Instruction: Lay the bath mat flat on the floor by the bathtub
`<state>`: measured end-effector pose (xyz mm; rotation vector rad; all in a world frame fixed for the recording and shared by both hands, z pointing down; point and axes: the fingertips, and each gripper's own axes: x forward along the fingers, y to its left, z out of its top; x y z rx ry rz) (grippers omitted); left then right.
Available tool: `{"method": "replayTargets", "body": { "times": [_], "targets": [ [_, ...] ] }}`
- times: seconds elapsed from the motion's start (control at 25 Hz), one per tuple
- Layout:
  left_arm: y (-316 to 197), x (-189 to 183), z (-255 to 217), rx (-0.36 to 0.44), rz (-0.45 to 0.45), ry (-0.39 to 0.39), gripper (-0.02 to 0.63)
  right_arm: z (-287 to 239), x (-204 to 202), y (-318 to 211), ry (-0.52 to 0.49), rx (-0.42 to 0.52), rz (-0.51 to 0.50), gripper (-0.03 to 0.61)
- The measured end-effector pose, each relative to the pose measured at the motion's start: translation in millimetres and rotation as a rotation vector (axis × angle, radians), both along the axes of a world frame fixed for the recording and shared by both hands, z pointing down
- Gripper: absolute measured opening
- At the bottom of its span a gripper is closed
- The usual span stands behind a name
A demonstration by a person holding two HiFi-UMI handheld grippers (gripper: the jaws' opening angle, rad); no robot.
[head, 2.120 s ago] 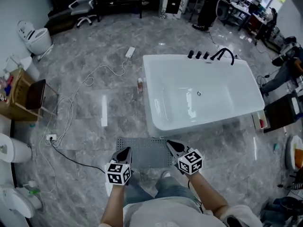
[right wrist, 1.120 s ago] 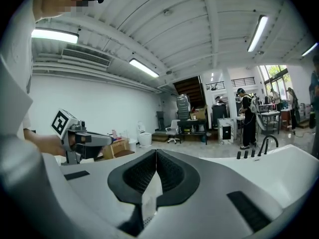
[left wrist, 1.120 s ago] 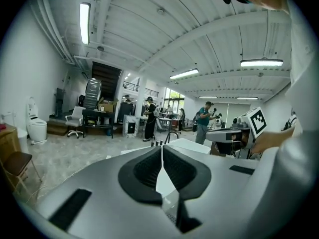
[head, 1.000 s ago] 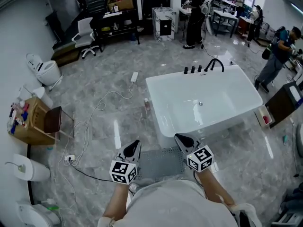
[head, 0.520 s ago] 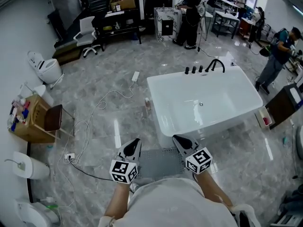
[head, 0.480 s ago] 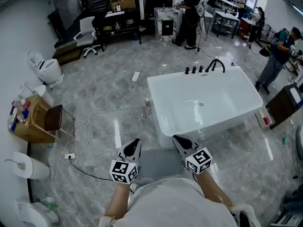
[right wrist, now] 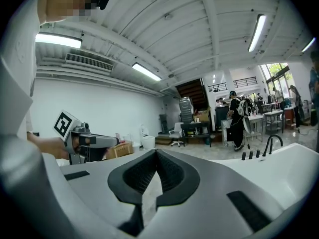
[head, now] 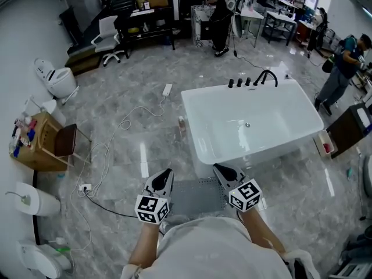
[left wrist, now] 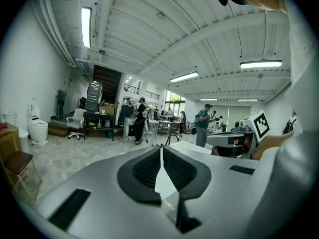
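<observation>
Floor (head: 133,106): bath mat (head: 196,194) lengthwise along bathtub (head: 256,127); left gripper (head: 167,172), right gripper (head: 217,168) jaws together.

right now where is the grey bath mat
In the head view, bottom centre: the grey perforated bath mat lies flat on the marble floor beside the near side of the white bathtub.

- white toilet (head: 55,81) by left wall
- wooden side table (head: 30,147), dark chair (head: 65,141) just beside it
- white cable (head: 125,124) snaking across floor
- white office chair (head: 109,31) at back
</observation>
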<state>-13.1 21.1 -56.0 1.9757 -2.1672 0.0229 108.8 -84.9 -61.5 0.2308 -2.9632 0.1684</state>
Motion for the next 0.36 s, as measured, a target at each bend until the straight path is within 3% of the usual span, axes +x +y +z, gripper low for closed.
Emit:
{"method": "replayTargets", "body": {
  "times": [0.36],
  "targets": [
    [-2.4,-6.2,-3.9,-0.009,-0.002,-0.003,0.018,-3.1,-4.7,-5.4,0.0,-0.011,0.009,0.026]
  ]
}}
